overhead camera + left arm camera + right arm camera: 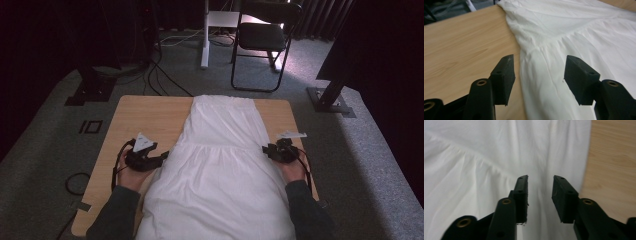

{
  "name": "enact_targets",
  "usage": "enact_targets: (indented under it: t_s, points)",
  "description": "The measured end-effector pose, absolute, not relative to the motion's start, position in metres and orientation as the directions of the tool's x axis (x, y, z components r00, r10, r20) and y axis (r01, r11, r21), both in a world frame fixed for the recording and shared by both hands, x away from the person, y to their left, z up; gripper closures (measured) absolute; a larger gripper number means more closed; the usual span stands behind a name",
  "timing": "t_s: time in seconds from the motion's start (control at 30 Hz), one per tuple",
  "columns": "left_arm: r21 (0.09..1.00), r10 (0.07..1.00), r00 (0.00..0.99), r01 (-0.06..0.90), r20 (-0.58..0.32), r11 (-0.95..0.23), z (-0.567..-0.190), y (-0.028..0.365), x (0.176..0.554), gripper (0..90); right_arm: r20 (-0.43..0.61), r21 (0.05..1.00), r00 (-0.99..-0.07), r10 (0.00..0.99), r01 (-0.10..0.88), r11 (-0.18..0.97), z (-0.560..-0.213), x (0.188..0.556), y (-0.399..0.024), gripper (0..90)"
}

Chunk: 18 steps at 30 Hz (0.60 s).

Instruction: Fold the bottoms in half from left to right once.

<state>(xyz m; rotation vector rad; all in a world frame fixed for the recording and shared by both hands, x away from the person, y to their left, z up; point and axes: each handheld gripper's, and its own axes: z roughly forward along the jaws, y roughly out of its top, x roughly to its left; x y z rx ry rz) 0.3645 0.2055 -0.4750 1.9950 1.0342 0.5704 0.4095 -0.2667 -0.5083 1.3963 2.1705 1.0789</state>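
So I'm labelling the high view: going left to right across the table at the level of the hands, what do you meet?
Bare table → left gripper at the garment's edge → white garment → right gripper at its other edge → white slip of paper, slightly farther back.

A black folding chair (pixel 262 37) stands on grey carpet (pixel 40 150) beyond the tabletop's far edge. Black cables (pixel 160 80) run across the carpet off the far left corner. A white post (pixel 204 35) rises beside the chair.
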Motion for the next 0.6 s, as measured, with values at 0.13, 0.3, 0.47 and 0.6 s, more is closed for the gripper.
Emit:
enact_targets:
  t_s: [0.13, 0.3, 0.47, 0.6]
  points:
    - [0.783, 0.828, 0.560, 0.524, -0.022, -0.334, -0.493, 0.193, 0.396, 42.4, 0.140, 0.713, -0.438, 0.888, 0.667, 0.216, -0.519, 0.439, -0.254, 58.1]
    - [0.733, 0.829, 0.554, 0.594, -0.074, -0.332, -0.519, 0.183, 0.416, 43.1, 0.156, 0.647, -0.443, 0.883, 0.721, 0.248, -0.537, 0.455, -0.242, 70.5]
    - [0.741, 0.816, 0.571, 0.584, -0.084, -0.332, -0.518, 0.177, 0.412, 42.9, 0.049, 0.728, -0.460, 0.887, 0.625, 0.284, -0.507, 0.439, -0.245, 89.0]
    - [0.740, 0.811, 0.580, 0.578, -0.076, -0.344, -0.515, 0.176, 0.410, 42.7, -0.075, 0.828, -0.379, 0.922, 0.491, 0.269, -0.469, 0.416, -0.260, 88.9]
